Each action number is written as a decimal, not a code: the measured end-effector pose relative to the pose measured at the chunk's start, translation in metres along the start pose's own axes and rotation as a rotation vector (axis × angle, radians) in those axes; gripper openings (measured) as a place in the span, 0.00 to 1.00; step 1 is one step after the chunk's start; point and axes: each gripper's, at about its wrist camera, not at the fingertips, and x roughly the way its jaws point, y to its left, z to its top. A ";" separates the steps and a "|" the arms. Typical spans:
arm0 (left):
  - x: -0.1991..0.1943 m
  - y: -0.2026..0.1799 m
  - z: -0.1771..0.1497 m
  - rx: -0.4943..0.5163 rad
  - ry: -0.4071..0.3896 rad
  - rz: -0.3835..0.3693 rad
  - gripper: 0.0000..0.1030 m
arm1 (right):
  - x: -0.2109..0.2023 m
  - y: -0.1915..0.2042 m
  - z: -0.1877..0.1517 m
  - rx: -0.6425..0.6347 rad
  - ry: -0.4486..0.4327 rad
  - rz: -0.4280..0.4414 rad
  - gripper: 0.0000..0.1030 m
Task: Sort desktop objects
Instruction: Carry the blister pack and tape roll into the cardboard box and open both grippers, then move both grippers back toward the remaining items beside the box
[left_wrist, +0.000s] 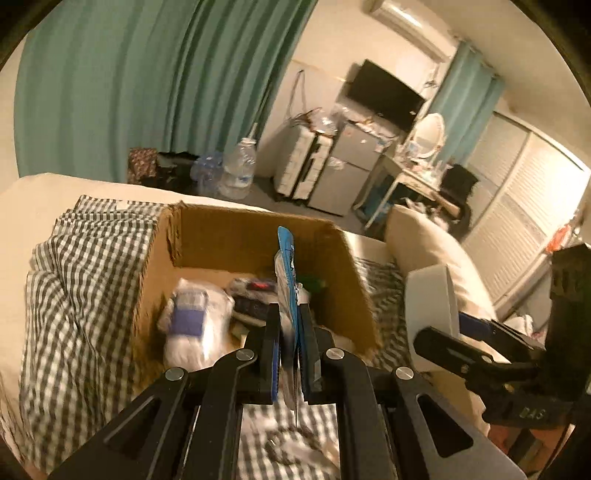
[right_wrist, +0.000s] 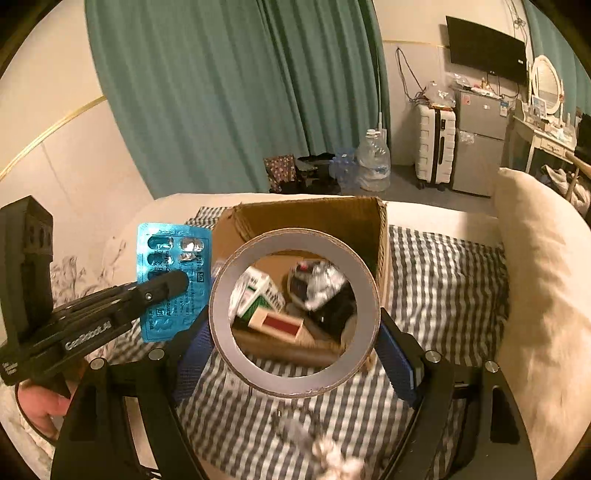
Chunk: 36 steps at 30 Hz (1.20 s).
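My left gripper (left_wrist: 288, 314) is shut on a blue blister pack of pills (left_wrist: 287, 273), held edge-on over the near side of an open cardboard box (left_wrist: 255, 229). In the right wrist view the pack (right_wrist: 173, 254) shows flat, pinched by the left gripper (right_wrist: 177, 282). My right gripper (right_wrist: 295, 328) is shut on a roll of tape (right_wrist: 295, 384), held upright in front of the box (right_wrist: 314, 214). The roll shows white in the left wrist view (left_wrist: 432, 314). The box holds a white packet (left_wrist: 192, 321), small cartons (right_wrist: 258, 291) and dark items.
The box sits on a grey checked blanket (right_wrist: 443, 280) on a bed. A cream pillow (right_wrist: 543, 266) lies to the right. Beyond the bed are water bottles (right_wrist: 373, 162), a white suitcase (right_wrist: 436, 147), a small fridge (right_wrist: 480, 140) and green curtains (right_wrist: 221, 92).
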 end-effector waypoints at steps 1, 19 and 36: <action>0.008 0.004 0.005 0.001 0.003 0.009 0.08 | 0.011 -0.003 0.005 0.005 0.007 -0.002 0.79; 0.088 0.026 0.014 0.024 -0.024 0.095 0.79 | 0.087 -0.051 0.014 0.087 -0.071 -0.045 0.89; -0.022 0.014 -0.108 -0.021 -0.112 0.127 0.95 | -0.008 -0.034 -0.100 0.107 0.031 -0.108 0.89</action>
